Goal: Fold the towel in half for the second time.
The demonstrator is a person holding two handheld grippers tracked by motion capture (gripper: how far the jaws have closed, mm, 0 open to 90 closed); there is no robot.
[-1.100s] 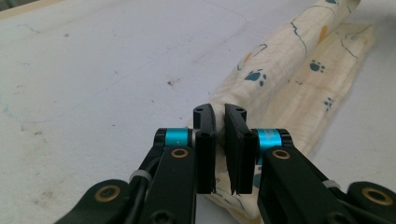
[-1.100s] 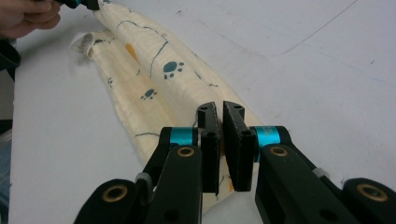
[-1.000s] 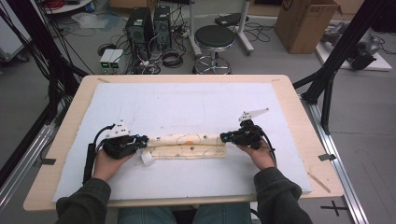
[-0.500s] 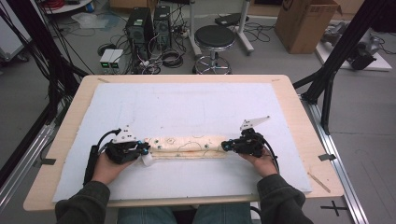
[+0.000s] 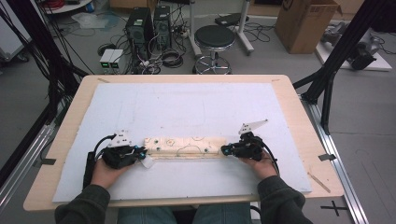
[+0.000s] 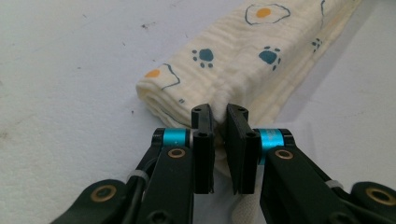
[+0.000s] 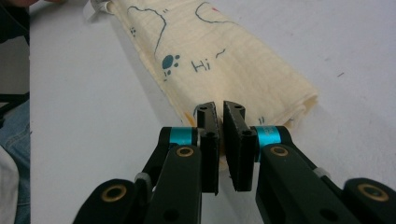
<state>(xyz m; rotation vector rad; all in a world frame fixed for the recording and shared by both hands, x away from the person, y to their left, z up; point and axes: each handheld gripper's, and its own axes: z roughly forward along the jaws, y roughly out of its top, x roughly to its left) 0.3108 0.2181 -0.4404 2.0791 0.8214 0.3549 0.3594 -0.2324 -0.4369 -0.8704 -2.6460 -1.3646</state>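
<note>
- One white mat (image 5: 187, 102) covers the table (image 5: 299, 107); I've got the folded cloth (image 5: 185, 146) lying crosswise near its front edge.
- Cloth sits between both grippers, one at each end.
- Left gripper (image 5: 140, 153) is pinched tight on the cloth's left end (image 6: 219, 112), fabric between the jaws.
- Right gripper (image 5: 225, 150) is clamped narrow on the right end (image 7: 219, 112).
- Versus a second ago: cloth and both hands sit closer to me, same grips.
</note>
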